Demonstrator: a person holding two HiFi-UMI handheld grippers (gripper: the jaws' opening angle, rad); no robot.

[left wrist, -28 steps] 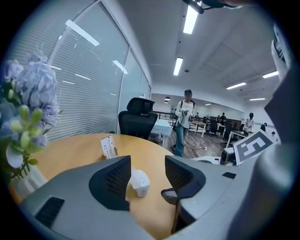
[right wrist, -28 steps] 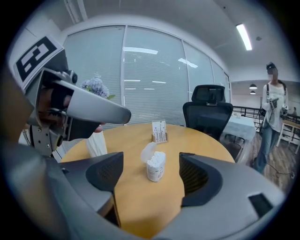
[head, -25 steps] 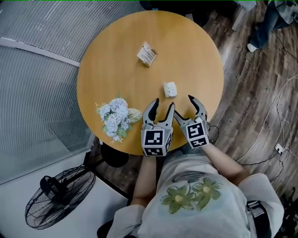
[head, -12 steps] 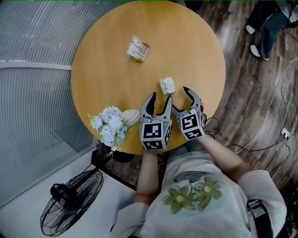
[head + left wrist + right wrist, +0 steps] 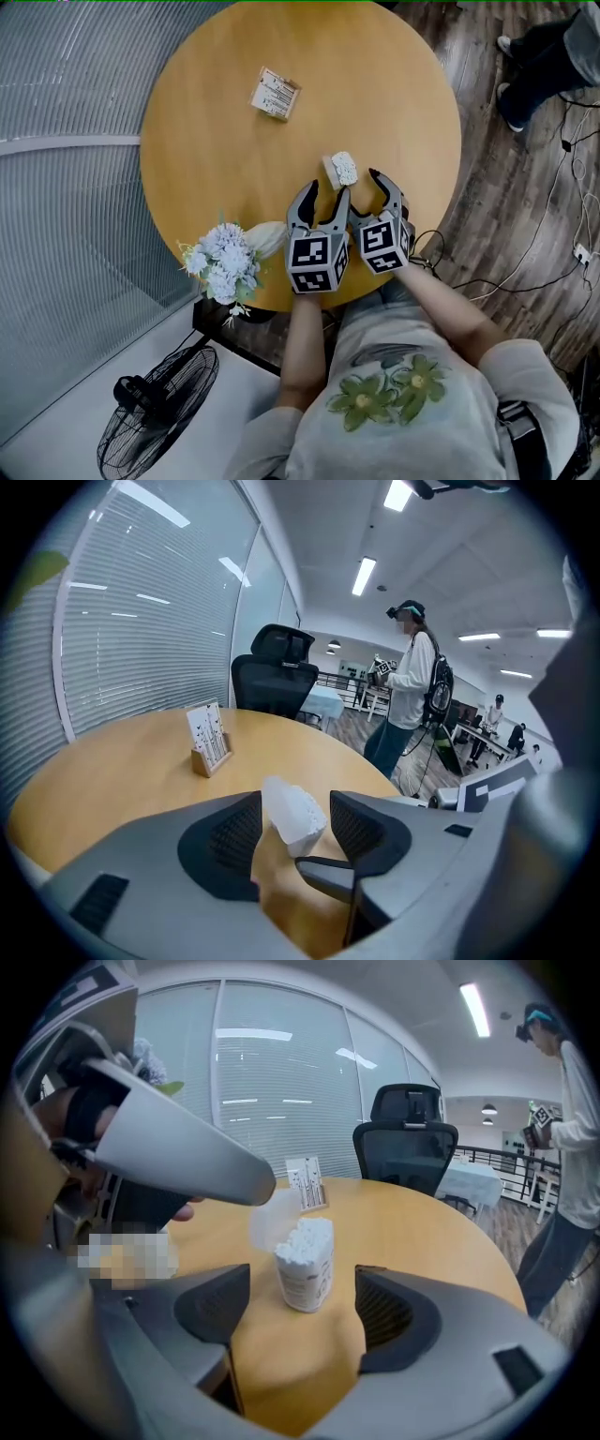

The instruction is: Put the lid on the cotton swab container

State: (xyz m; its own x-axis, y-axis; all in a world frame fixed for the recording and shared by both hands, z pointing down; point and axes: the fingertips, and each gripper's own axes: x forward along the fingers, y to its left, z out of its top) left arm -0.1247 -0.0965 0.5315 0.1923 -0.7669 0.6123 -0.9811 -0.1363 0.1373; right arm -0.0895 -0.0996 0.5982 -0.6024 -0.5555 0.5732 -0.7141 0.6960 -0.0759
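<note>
Near the table's (image 5: 206, 122) front edge, the cotton swab container (image 5: 342, 171) stands uncapped, and its clear lid (image 5: 264, 1218) looks flipped aside. My left gripper (image 5: 325, 197) is spread wide and empty. My right gripper (image 5: 367, 199) is closing slightly, with the container ahead of its jaws, untouched. I judge the capping is all still to do.

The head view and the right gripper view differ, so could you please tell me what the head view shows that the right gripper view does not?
Only the head view shows the floor fan beside the table and the person's flower-print shirt. Only the right gripper view shows the black office chair beyond the table and the ceiling light. Both show the round wooden table, the cotton swab container standing on it without its lid closed, and the small card stand farther back.
</note>
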